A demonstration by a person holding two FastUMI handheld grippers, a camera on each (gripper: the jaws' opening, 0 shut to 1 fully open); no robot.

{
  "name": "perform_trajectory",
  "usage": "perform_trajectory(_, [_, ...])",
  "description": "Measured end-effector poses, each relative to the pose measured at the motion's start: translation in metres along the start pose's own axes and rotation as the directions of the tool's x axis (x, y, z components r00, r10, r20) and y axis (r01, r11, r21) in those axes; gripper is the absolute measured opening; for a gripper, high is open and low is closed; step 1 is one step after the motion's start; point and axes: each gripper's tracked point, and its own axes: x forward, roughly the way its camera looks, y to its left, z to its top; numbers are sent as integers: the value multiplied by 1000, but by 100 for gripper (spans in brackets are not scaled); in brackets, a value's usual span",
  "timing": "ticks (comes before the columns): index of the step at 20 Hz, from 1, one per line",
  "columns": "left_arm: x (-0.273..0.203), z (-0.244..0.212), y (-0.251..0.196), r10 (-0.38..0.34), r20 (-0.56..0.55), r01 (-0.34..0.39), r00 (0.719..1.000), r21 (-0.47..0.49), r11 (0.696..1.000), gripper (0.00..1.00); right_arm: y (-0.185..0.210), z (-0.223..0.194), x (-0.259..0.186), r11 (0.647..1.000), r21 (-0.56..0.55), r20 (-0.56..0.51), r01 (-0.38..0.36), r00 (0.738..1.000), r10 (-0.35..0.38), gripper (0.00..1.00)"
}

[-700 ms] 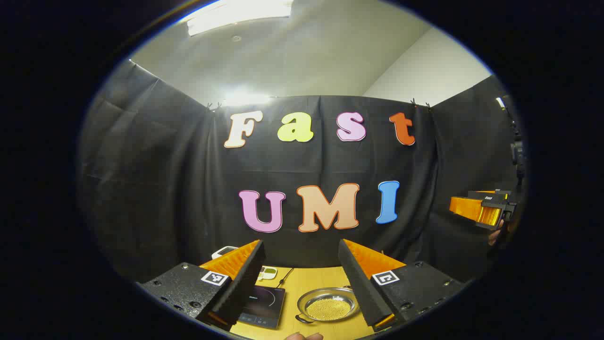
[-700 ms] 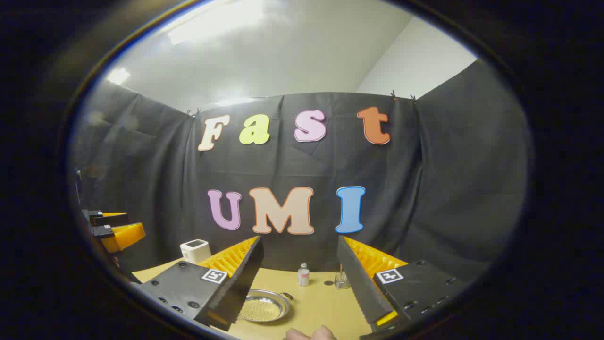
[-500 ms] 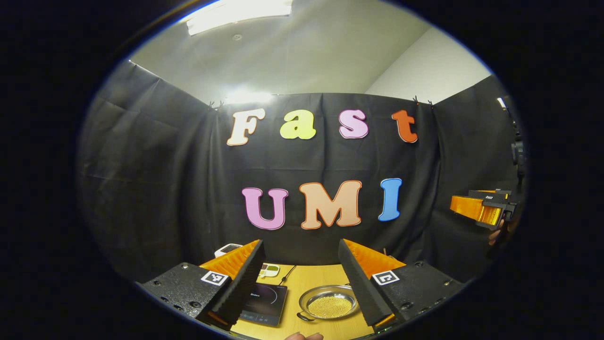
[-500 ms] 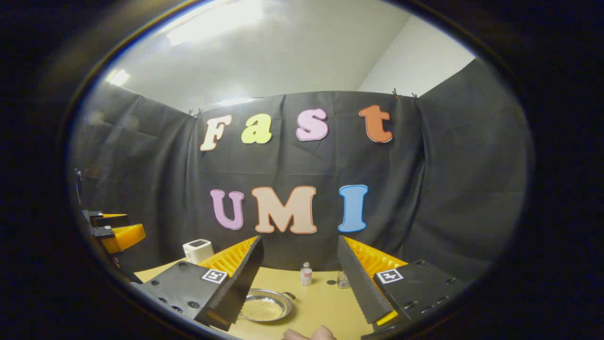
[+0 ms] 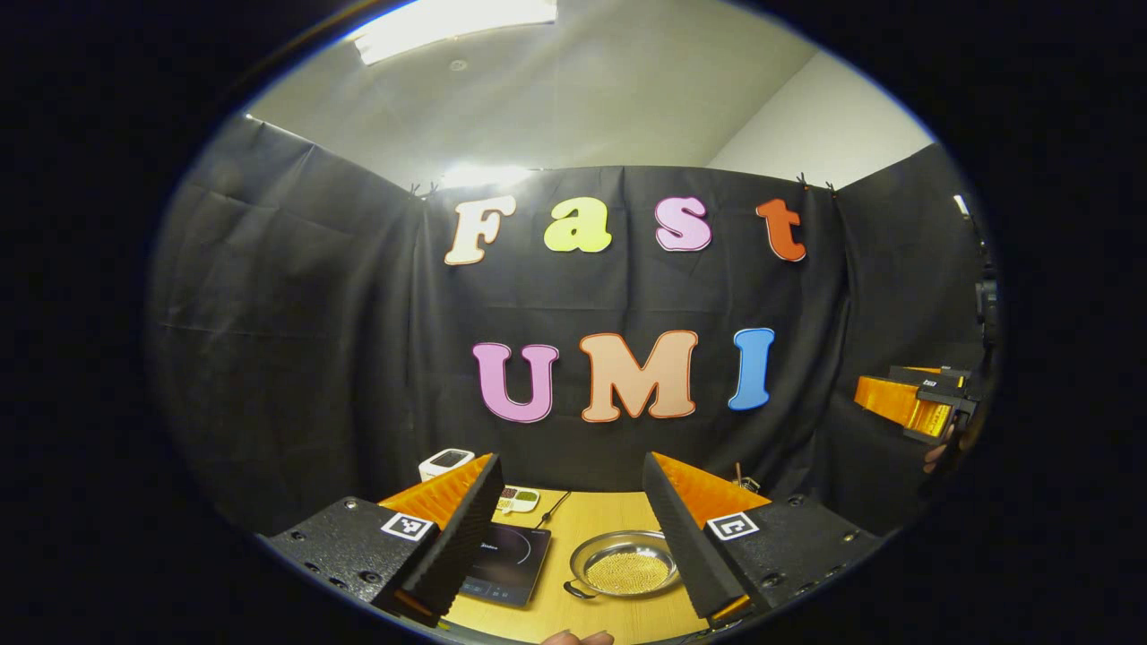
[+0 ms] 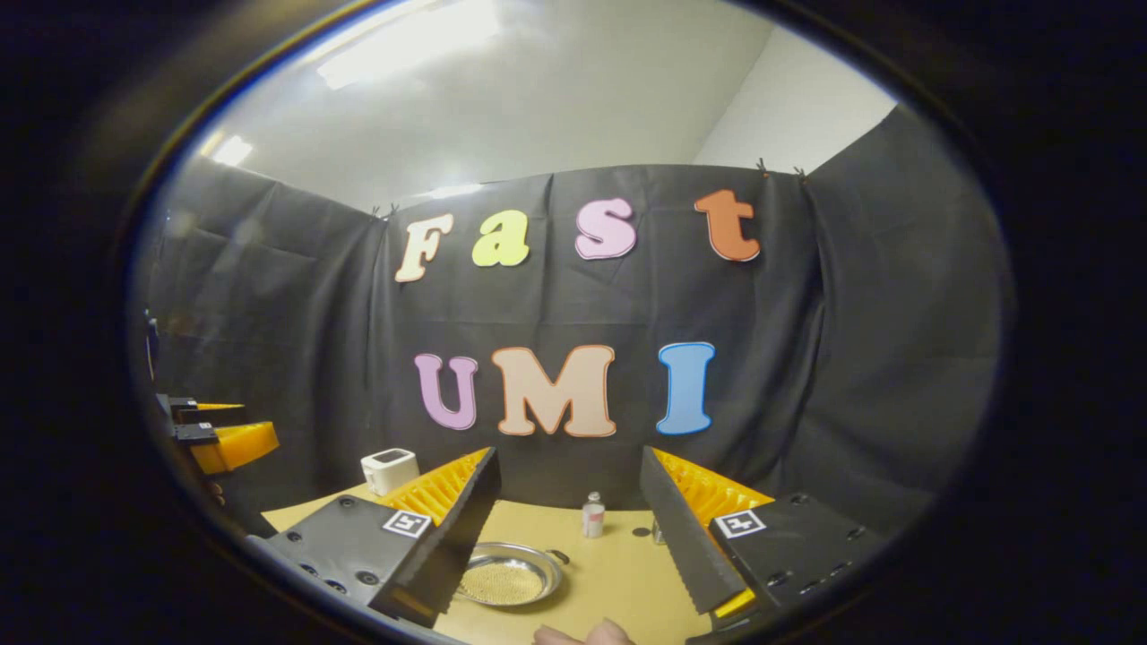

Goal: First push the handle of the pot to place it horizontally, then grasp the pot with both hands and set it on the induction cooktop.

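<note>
A shallow silver pot [image 5: 625,567] with a dimpled yellowish bottom rests on the wooden table [image 5: 596,515], one small dark handle [image 5: 576,591] pointing toward me on the near left. A black induction cooktop [image 5: 506,563] lies just left of it. My left gripper [image 5: 570,461] is open and empty, raised well above and short of both. In the right gripper view the pot [image 6: 506,578] sits low and left, partly behind my left finger, its handle [image 6: 560,556] at the far right. My right gripper [image 6: 569,452] is open and empty too.
A white box-shaped device [image 5: 445,463], a small white dish [image 5: 518,499] and a cable [image 5: 551,508] lie behind the cooktop. A small bottle [image 6: 592,515] and a glass [image 6: 657,533] stand at the back. Each view shows the other gripper far off: right gripper [image 5: 909,403], left gripper [image 6: 224,439].
Both cameras have tipped down a little, so more of the table, pot and cooktop shows and they sit higher in view. Both grippers stay open.
</note>
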Motion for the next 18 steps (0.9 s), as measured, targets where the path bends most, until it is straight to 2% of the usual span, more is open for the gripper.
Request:
perform_trajectory(3, [-1,-2,1,-4,0,4,1000,6,1000,95,4,-14,4,1000,28,-33,-6,999,7,97])
perform_trajectory(4, [1,-2,1,-14,8,14,1000,0,1000,92,5,-13,8,1000,21,-27,0,1000,0,96])
perform_trajectory(7, [14,-10,12,-40,14,41,999,-20,999,95,10,-12,14,999,-22,-14,43,999,-44,96])
perform_trajectory(11, [30,-12,45,-55,20,55,998,-20,998,95,52,-23,32,999,-26,-36,46,998,-47,96])
perform_trajectory(12, [32,-16,51,-71,10,71,997,-16,997,92,61,-26,34,999,-19,-40,47,998,-48,96])
perform_trajectory(13, [34,-20,55,-88,5,88,996,-12,996,95,72,-26,35,998,-15,-39,53,998,-53,95])
perform_trajectory(14, [39,-23,62,-100,6,100,995,-8,995,92,80,-27,39,998,-19,-43,51,998,-52,91])
perform_trajectory(16, [44,-31,72,-124,6,124,992,-15,992,95,96,-41,39,998,-42,-63,49,997,-51,87])
perform_trajectory(18, [49,-42,76,-160,-20,159,987,-35,987,95,103,-49,41,996,-57,-86,75,993,-80,82])
